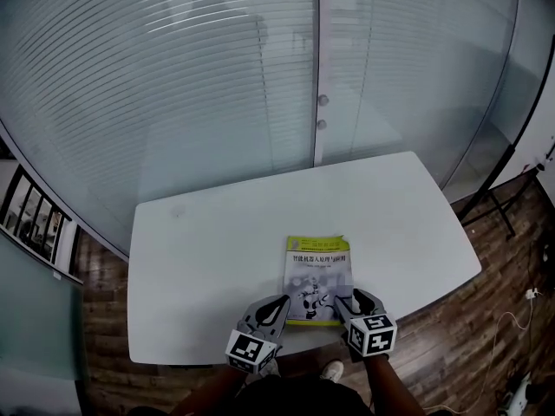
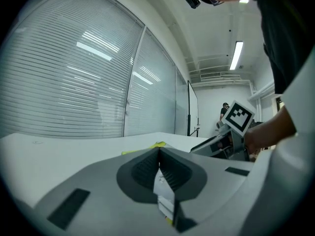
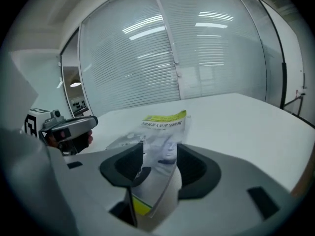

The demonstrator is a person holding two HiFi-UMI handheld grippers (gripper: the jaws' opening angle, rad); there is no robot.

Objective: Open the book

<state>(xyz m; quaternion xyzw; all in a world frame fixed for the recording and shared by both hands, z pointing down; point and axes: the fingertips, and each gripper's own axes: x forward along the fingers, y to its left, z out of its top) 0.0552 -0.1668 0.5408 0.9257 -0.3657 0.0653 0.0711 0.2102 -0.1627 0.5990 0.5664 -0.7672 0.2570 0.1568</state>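
A book (image 1: 318, 267) with a white cover and a yellow-green top band lies flat on the white table (image 1: 208, 250), close to the near edge. My left gripper (image 1: 276, 308) is at its near left corner. In the left gripper view the jaws of that gripper (image 2: 160, 156) are closed on a thin white edge of the book (image 2: 147, 150). My right gripper (image 1: 347, 305) is at the near right corner. In the right gripper view it (image 3: 160, 154) stands open, and the book's (image 3: 165, 122) cover curls up loosely between its wide-set jaws.
A glass wall with blinds (image 1: 217, 76) rises behind the table. Wooden floor (image 1: 486, 319) surrounds it, with a dark metal frame (image 1: 496, 199) at the right. The table's near edge runs just under both grippers. A person (image 2: 225, 108) stands far off in the room.
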